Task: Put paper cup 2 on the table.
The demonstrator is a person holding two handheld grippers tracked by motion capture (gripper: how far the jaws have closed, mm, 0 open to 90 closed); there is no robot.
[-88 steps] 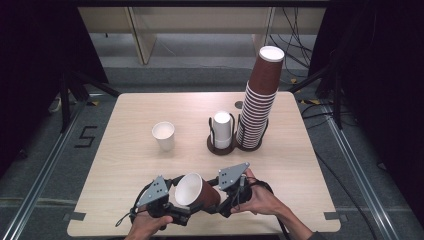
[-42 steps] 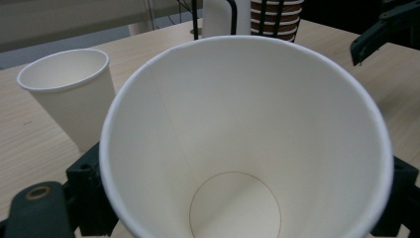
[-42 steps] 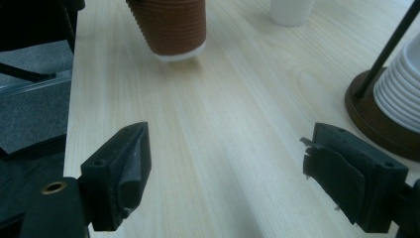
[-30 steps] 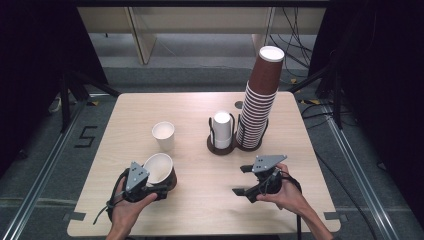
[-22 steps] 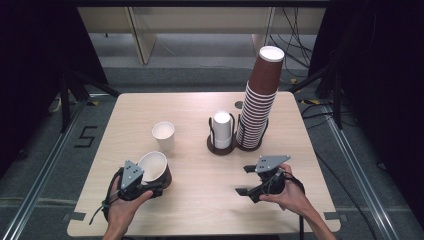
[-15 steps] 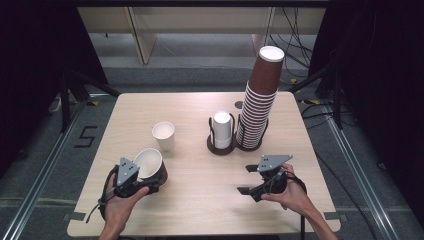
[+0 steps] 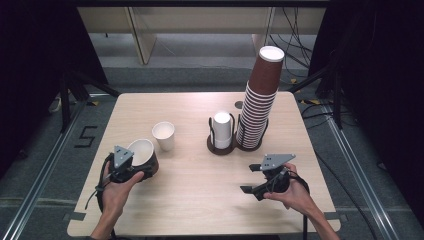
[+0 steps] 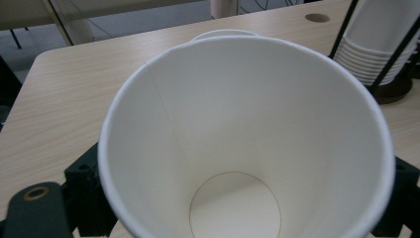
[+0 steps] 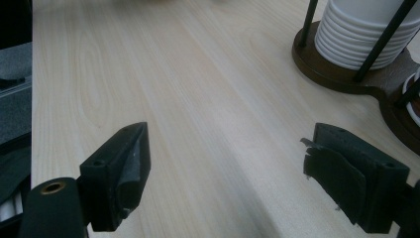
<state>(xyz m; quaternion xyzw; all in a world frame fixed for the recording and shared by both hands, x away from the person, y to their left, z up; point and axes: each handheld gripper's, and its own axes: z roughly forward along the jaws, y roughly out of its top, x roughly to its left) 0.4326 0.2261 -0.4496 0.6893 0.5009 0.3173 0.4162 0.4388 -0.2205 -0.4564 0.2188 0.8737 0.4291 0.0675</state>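
Note:
My left gripper is shut on a brown paper cup with a white inside, held tilted just over the table's left side. In the left gripper view the cup's mouth faces the camera, with a black jaw at each side of it. A small white cup stands upright just beyond and to the right; its rim peeks over the held cup. My right gripper hovers open at the front right with nothing between its jaws.
A dark two-slot cup holder stands mid-table with a short stack of white cups and a tall stack of brown cups. The white stack lies ahead and right of my right gripper. Bare wood lies between the hands.
My left gripper has carried the brown cup left and farther up the table, toward the white cup. The right gripper has stayed in place, open.

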